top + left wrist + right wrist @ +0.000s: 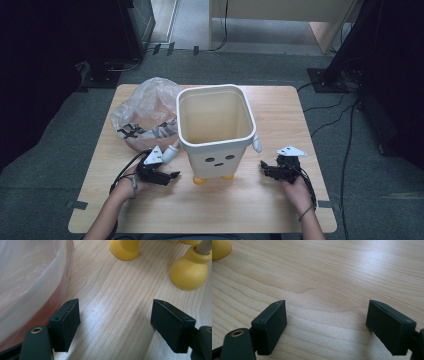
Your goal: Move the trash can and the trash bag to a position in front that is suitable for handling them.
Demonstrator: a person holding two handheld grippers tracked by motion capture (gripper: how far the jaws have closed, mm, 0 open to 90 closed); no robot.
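Setting: a wooden bench (280, 210) seen from above, with a person's forearms coming in from the near edge.
Bin: a cream waste bin (216, 127) with a cartoon face stands upright near the middle of the bench, open top up, on small yellow feet (200, 180); a short white arm sticks out at each side.
Bag: a clear plastic bag (142, 112) with dark print lies crumpled on the bench, just beside the bin on its left.
Left gripper: the left gripper (172, 175) rests low at the bin's front left corner, close to a yellow foot, its jaws wide apart and holding nothing. In its own view the bag's edge is at the left and two yellow feet (190, 271) stand ahead.
Right gripper: the right gripper (263, 167) sits at the bin's front right, apart from it, jaws spread wide over bare wood, holding nothing.
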